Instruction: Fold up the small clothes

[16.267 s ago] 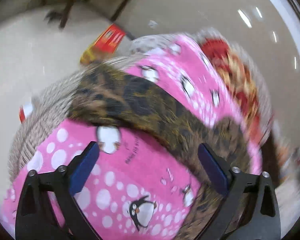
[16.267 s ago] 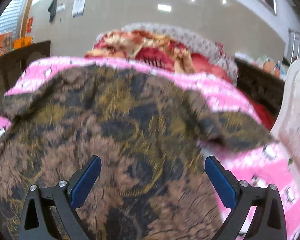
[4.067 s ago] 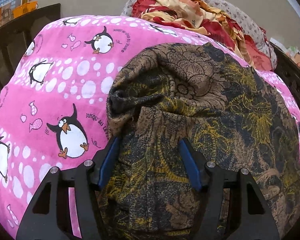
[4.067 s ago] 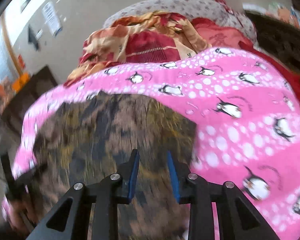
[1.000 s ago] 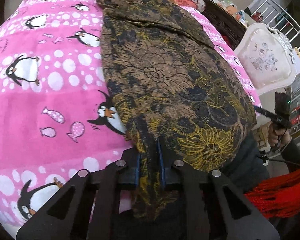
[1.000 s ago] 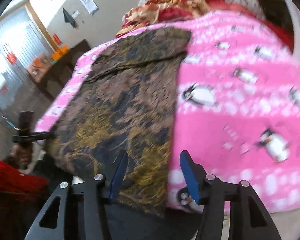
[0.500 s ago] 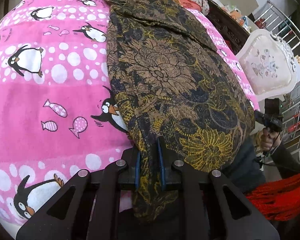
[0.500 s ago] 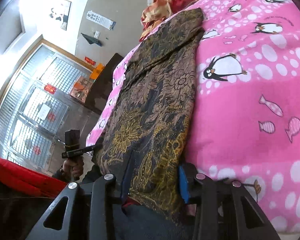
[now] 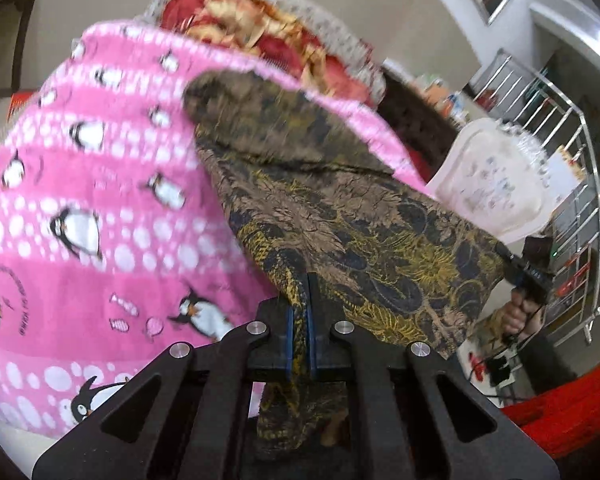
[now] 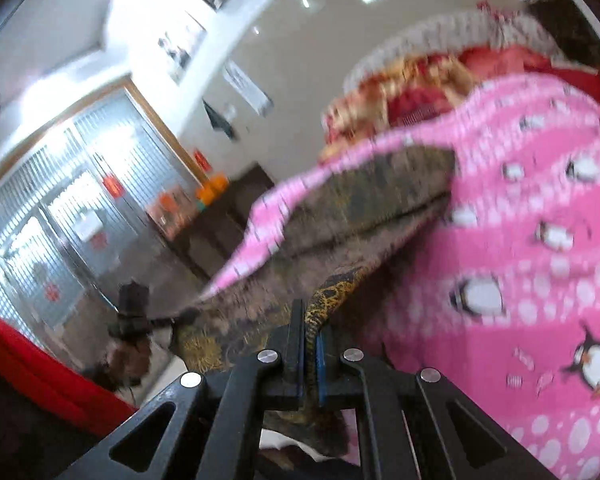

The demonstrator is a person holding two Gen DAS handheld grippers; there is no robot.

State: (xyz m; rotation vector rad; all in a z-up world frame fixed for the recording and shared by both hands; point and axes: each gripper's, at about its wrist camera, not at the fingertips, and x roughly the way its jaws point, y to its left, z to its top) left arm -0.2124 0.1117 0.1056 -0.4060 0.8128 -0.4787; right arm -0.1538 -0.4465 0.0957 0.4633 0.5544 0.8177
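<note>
**Brown patterned cloth being lifted by both near corners for a fold**

Brown-and-gold floral fabric is being gripped at its near edge by both claws. The left gripper point(image 9: 299, 328) is being held clamped on the garment point(image 9: 340, 216), with a rope of cloth pinched between the blue pads and a tail hanging below them. The right gripper point(image 10: 307, 354) is likewise being kept closed on a yellow-patterned hem of the same garment point(image 10: 364, 208), which is rising just ahead of its tips.

Ahead of both claws, the rest of the garment is being stretched away over the pink penguin blanket point(image 9: 100, 184); its far end is lying on the blanket, short of the red and orange bedding point(image 9: 256, 28) beyond. Both views are blurred, so motion is likely.

As a judgement, the step in hand is the lengthwise fold: the near edge is being raised to be carried forward. The next move is calling for both claws to be advanced together at even height, so that the near corners are laid squarely on the far end before being released.

Small writing is being shown beside a penguin to the left of the left claw, but it is too blurred to be read. No brand is being made out.
</note>
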